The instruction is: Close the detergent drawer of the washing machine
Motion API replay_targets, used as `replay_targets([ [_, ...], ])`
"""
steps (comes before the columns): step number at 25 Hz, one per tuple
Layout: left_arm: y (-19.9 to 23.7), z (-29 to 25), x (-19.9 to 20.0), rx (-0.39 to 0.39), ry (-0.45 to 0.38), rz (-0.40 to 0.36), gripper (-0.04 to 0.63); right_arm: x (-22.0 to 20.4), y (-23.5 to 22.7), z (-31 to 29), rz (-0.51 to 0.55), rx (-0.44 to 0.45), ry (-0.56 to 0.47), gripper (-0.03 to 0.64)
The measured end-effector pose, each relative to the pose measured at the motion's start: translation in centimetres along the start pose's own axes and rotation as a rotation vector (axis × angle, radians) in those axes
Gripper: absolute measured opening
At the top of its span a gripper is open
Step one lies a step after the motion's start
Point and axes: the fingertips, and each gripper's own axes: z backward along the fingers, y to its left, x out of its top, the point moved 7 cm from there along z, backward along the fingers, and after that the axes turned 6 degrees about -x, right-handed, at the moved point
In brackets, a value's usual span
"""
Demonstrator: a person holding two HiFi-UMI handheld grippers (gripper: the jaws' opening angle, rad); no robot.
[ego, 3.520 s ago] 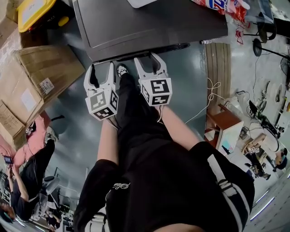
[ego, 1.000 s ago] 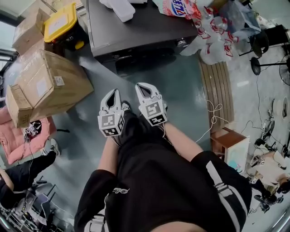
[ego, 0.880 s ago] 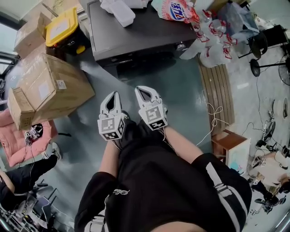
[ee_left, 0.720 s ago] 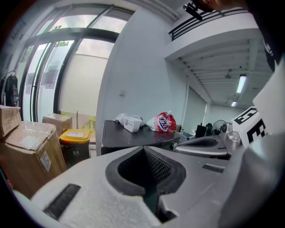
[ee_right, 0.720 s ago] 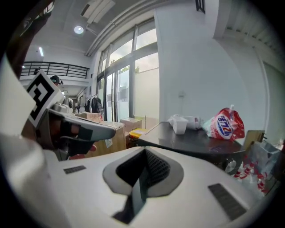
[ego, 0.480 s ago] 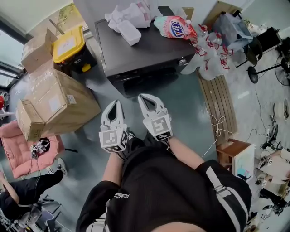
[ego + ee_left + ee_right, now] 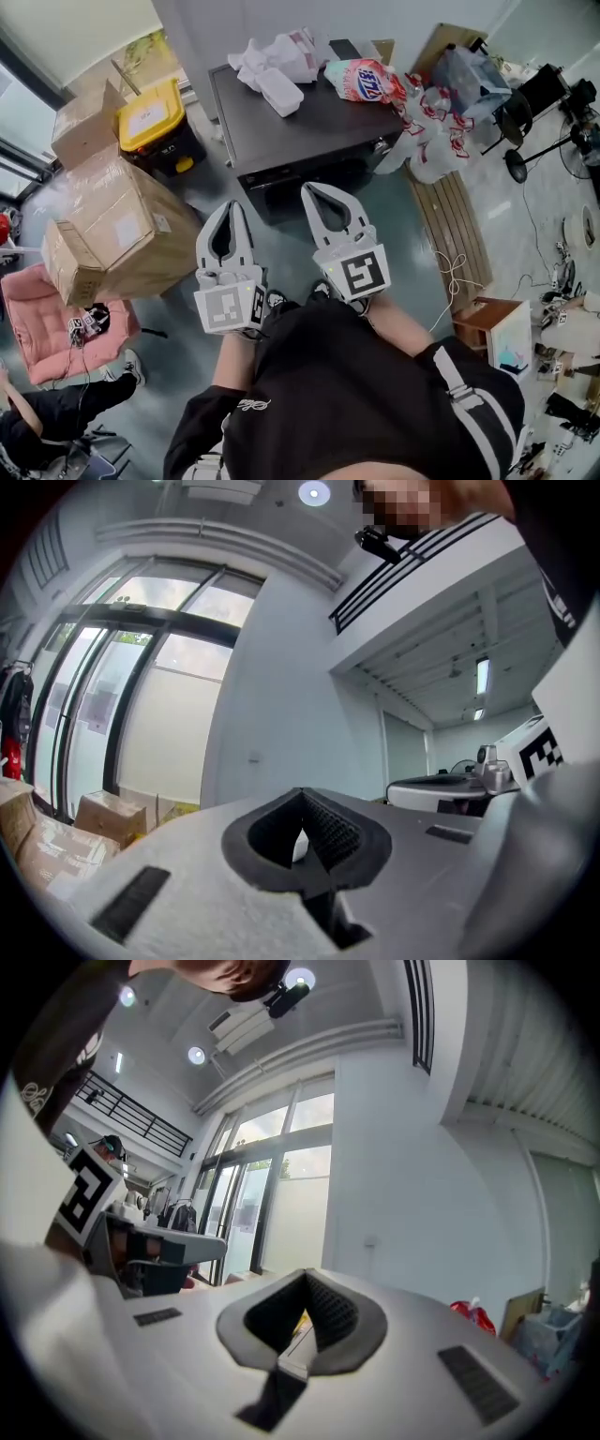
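I hold my left gripper (image 7: pixel 231 206) and right gripper (image 7: pixel 320 189) side by side before me, each with jaws closed on nothing. The washing machine (image 7: pixel 300 127) stands ahead on the floor, apart from both tips, a detergent bag (image 7: pixel 362 81) on its dark top; I cannot make out its drawer

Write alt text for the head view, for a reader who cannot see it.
From above: a person in black holds the left gripper and right gripper, both shut and empty, side by side before a dark washing machine. A colourful bag lies on its top; a big cardboard box stands at the picture's left.
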Motion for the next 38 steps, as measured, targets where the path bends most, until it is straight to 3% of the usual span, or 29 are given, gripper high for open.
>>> replay_targets([
  [5, 0.0, -0.1, 1.1, -0.016, -0.027, -0.036, 0.006, 1.6, -0.3, 0.3, 0.009, -0.015, -0.013, 0.005],
  [16, -0.9, -1.0, 1.2, -0.060, -0.029, -0.025, 0.005, 2.2, -1.7, 0.4, 0.025, -0.058, -0.028, 0.005],
  [38, -1.3, -2.4, 0.4, -0.075, -0.014, 0.003, 0.005, 1.6, -3.8, 0.9, 0.052, -0.096, 0.008, 0.003],
])
